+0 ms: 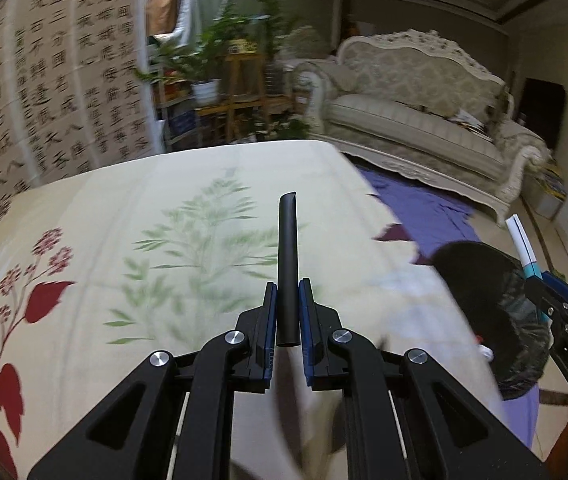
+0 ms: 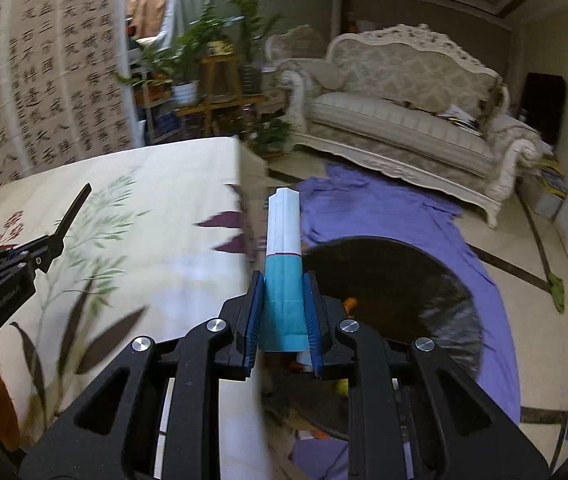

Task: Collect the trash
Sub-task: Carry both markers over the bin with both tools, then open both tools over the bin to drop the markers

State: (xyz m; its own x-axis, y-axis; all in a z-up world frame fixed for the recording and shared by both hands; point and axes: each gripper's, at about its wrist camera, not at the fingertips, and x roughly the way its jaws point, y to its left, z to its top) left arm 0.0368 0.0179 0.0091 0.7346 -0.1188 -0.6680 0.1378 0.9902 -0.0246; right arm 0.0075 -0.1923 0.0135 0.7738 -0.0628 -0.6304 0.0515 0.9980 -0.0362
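The left gripper point(image 1: 287, 312) is angled downward over a table draped in a cream floral cloth point(image 1: 164, 240), and its jaws are clamped on a black tube point(image 1: 287, 264) that stands up between the blue pads, its slanted tip pointing away from the camera. The right gripper point(image 2: 283, 316) is tilted down likewise, just past the table's edge, and a rolled teal-and-white packet point(image 2: 284, 264) is pinched between its pads; a dotted line can be made out on the teal part, but no print on it can be read. The letters "DAS" are seen on the right gripper's body in the left wrist view. Directly beyond and below the right gripper, a black-lined trash bin point(image 2: 443, 280) is set on a purple cloth point(image 2: 383, 208) spread over the floor; some orange and yellowish scraps are glimpsed inside, blurred. Farther off, an ornate cream sofa point(image 2: 403, 120), potted plants point(image 2: 212, 40) and a screen of Chinese calligraphy point(image 2: 44, 80) are seen.
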